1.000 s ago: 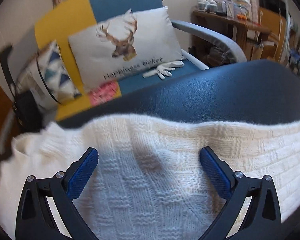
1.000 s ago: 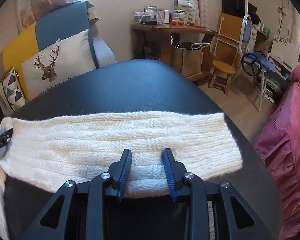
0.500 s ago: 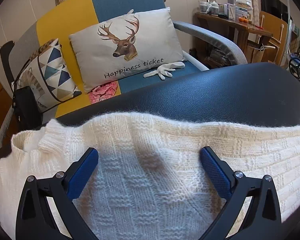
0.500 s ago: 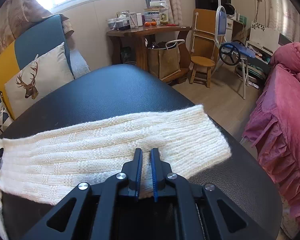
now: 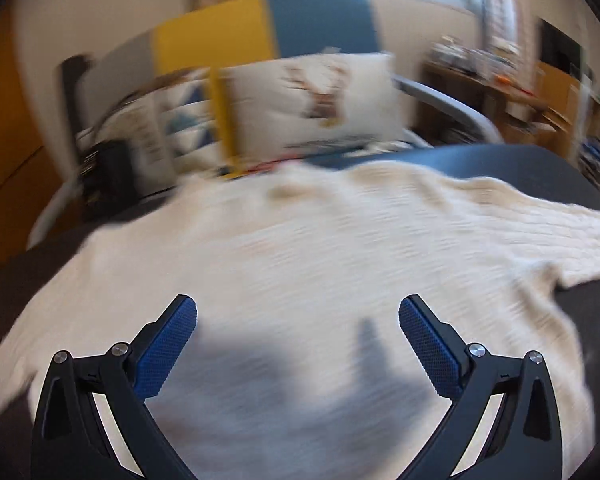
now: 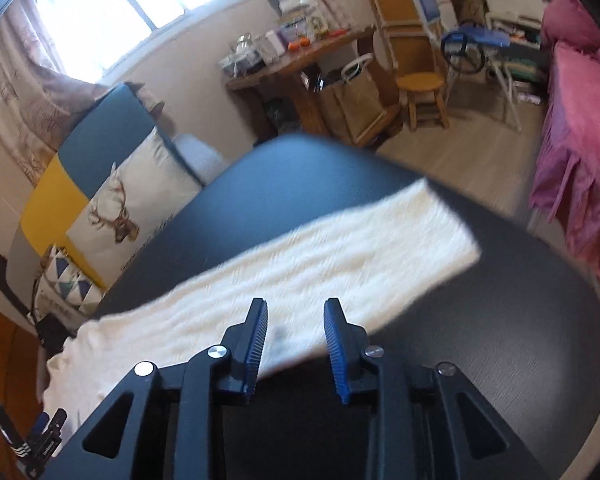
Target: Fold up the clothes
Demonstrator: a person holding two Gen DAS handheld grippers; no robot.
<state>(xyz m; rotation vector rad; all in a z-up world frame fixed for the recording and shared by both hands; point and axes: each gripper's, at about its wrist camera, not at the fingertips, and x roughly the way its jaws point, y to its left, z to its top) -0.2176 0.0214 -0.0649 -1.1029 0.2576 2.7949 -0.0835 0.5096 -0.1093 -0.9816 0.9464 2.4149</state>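
The white knit sweater (image 6: 300, 276) is lying flat across the dark padded table (image 6: 500, 340), stretching from about eight o'clock to two o'clock in the right wrist view. The right gripper (image 6: 296, 344) is hovering over the sweater's near edge at six o'clock; its jaws have just been parting and are gripping nothing. The left gripper (image 5: 298, 344) is hanging spread wide and empty above the sweater's broad part, which is filling that blurred view's centre.
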